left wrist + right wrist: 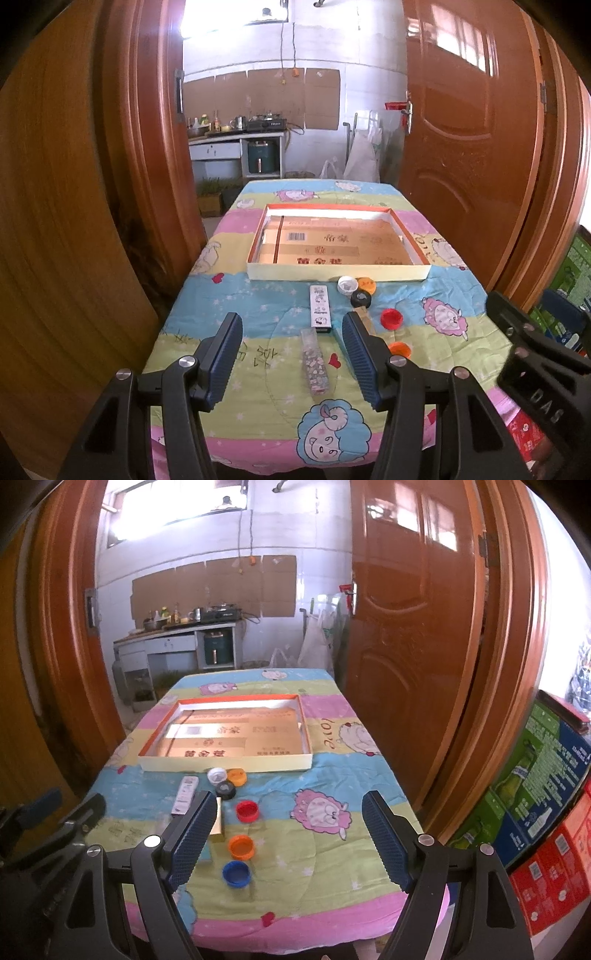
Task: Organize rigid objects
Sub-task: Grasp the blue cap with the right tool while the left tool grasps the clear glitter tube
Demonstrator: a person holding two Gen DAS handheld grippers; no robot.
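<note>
A shallow white box tray (338, 274) (225, 764) with an orange rim lies at the table's middle, cardboard on its floor. In front of it lie a white cap (347, 284) (217, 775), an orange cap (366, 284) (236, 775), a black cap (361, 298) (225, 789), a red cap (391, 318) (247, 810), another orange cap (399, 349) (241, 847) and a blue cap (236, 873). A white printed flat box (319, 305) (185, 794), a clear patterned case (314, 361) and a tan box (217, 821) lie nearby. My left gripper (291, 363) hovers open over the clear case. My right gripper (291, 842) is open right of the caps.
The table wears a pastel cartoon-sheep cloth (443, 314) (325, 812). Brown wooden doors (469, 140) (406, 627) flank it, with a kitchen counter (236, 136) behind. Coloured cartons (543, 812) are stacked right of the table. The right gripper's body (535, 369) shows at the right in the left wrist view.
</note>
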